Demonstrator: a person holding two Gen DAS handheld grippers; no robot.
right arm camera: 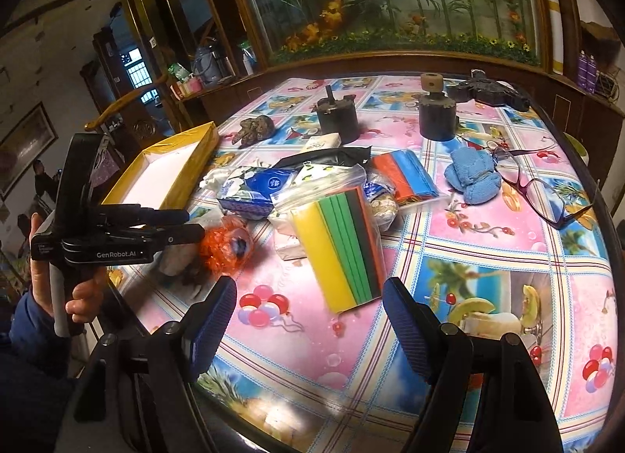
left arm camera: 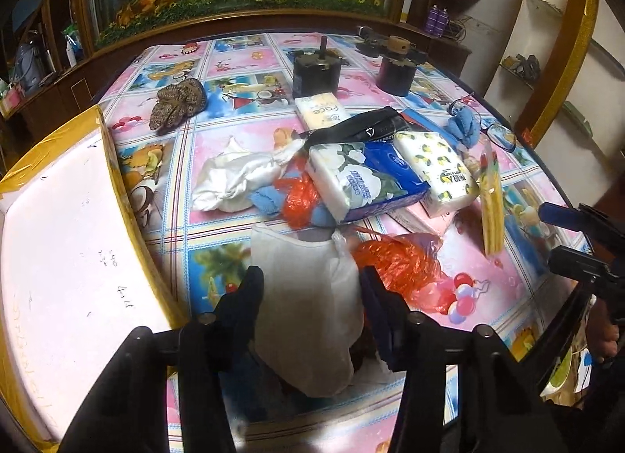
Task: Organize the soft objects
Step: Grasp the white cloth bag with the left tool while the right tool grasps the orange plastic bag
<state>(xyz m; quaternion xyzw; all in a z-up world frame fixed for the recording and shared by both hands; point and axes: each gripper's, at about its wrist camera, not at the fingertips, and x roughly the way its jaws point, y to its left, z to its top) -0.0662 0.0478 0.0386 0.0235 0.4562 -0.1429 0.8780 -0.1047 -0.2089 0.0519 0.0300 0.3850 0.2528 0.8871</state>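
My left gripper (left arm camera: pixel 310 281) has its fingers on either side of a white cloth bundle (left arm camera: pixel 312 296) at the near edge of the table, touching it. In the right wrist view the left gripper (right arm camera: pixel 187 224) shows at the left, beside an orange plastic bag (right arm camera: pixel 224 246). My right gripper (right arm camera: pixel 308 296) is open and empty above the tablecloth, just short of a bag of coloured sponges (right arm camera: pixel 340 250). A pile of tissue packs (left arm camera: pixel 363 179), another white cloth (left arm camera: pixel 234 175) and a blue cloth (right arm camera: pixel 474 177) lie mid-table. A yellow-edged box (left arm camera: pixel 58 238) with a white inside stands at the left.
Two dark cylinders (right arm camera: pixel 338 117) (right arm camera: pixel 437 117) stand at the back. Glasses (right arm camera: pixel 547 187) lie at the right. A brown knitted thing (left arm camera: pixel 177 107) lies at the back left. A flat pack of orange and blue sheets (right arm camera: pixel 406 175) lies behind the sponges. The table edge (right arm camera: pixel 609 234) curves at the right.
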